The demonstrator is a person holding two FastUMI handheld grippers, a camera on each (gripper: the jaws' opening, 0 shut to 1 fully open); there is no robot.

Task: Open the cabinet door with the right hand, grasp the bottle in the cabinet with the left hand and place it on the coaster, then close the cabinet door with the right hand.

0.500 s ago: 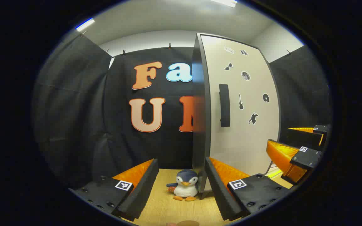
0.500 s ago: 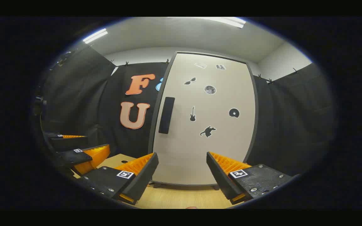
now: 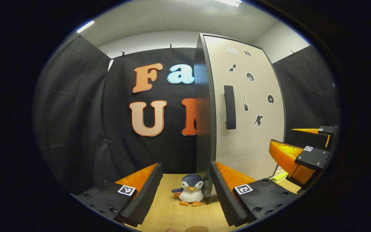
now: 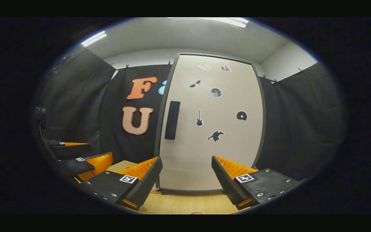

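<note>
Two handheld two-finger grippers, matching build.
Left gripper [image 3: 184, 193]: blocky matte housings dotted with round screws, a square black-and-white marker tag on each, ridged sawtooth faces along the finger insides. Right gripper [image 4: 187, 183]: same screws, same square tags, same ridging; seen from the left gripper view as well, marker tags showing on both finger blocks.

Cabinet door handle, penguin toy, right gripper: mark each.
cabinet door handle [image 4: 172, 120]: right gripper view, middle of the dark bar.
penguin toy [image 3: 190, 192]: left gripper view, its white belly.
right gripper [image 4: 187, 177]: right gripper view, midway between its fingertips.
</note>
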